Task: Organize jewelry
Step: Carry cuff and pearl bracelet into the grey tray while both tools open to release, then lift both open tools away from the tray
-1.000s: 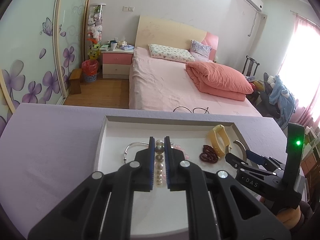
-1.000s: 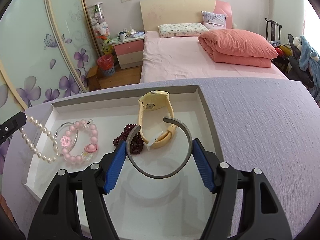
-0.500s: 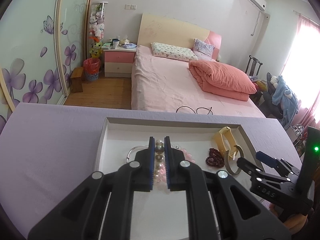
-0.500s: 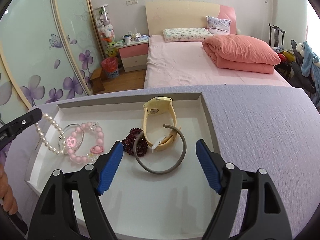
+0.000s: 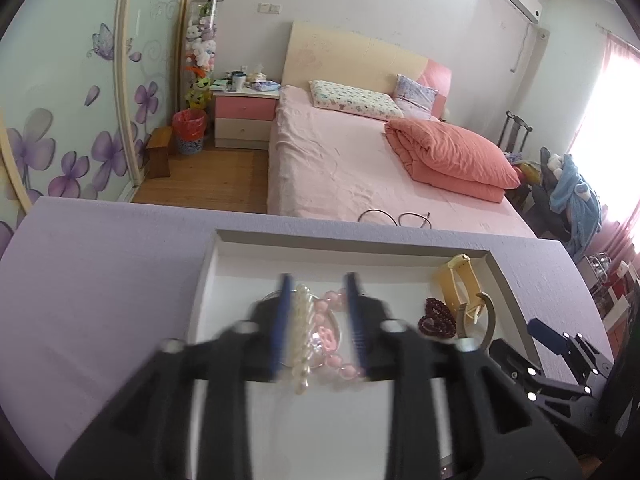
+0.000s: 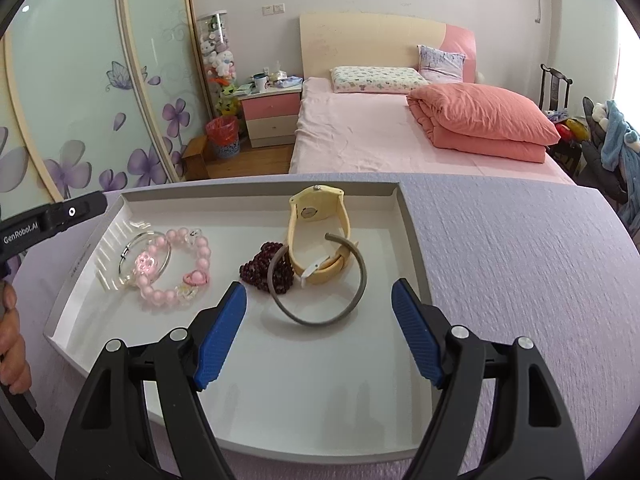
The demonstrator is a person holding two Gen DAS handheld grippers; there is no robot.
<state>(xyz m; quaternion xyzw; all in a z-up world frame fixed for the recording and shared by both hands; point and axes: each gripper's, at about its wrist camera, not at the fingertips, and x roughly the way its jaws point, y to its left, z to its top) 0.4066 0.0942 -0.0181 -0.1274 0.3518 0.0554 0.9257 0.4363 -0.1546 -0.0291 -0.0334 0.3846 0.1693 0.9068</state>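
Both wrist views down onto tray [image 5: 508, 280]

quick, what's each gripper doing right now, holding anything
Left gripper: jaws have just been opening; the pearl strand is loose between them, not pinched.
Right gripper: open and empty; the grey bangle lies in the tray.
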